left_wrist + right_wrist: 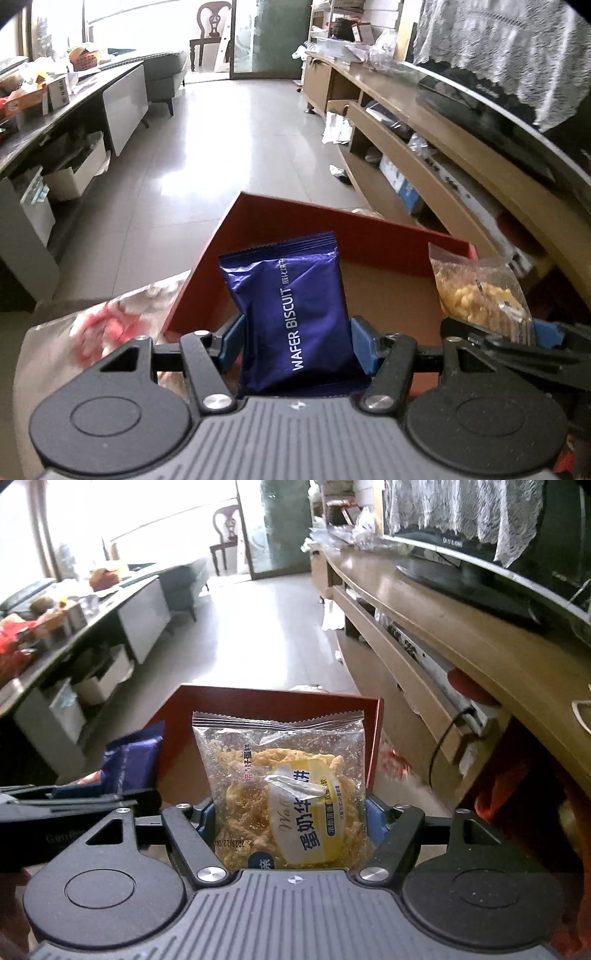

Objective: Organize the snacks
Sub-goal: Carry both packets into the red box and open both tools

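Two wrist views, both looking down a long living room. The left gripper (297, 341) is clamped on a blue wafer biscuit packet (291, 314), its blue pads pressing the packet's two sides so that the packet stands upright between them. The right gripper (290, 821) is clamped in the same way on a clear waffle packet (284, 794) (yellow label, crumbly golden contents). Both packets are held over an open red box (369, 236) with a brown cardboard floor, whose far wall and one side wall show behind them; neither packet can be seen to touch it. Each view catches the other gripper at its edge, so the two are close side by side.

Beside the box lies a crinkled silver wrapper (122, 314) with red print, blurred. The floor (221, 140) is pale glossy tile, bright with window glare. Along the right-hand side runs a light wooden cabinet (424, 147) with open shelves (cluttered), bearing a television (498, 96) draped with white lace cloth (498, 40). On the left-hand side stands a grey table (74, 103) piled with boxes; beyond it a grey sofa (166, 70), a dark wooden chair (210, 33) and a glass door (273, 33).
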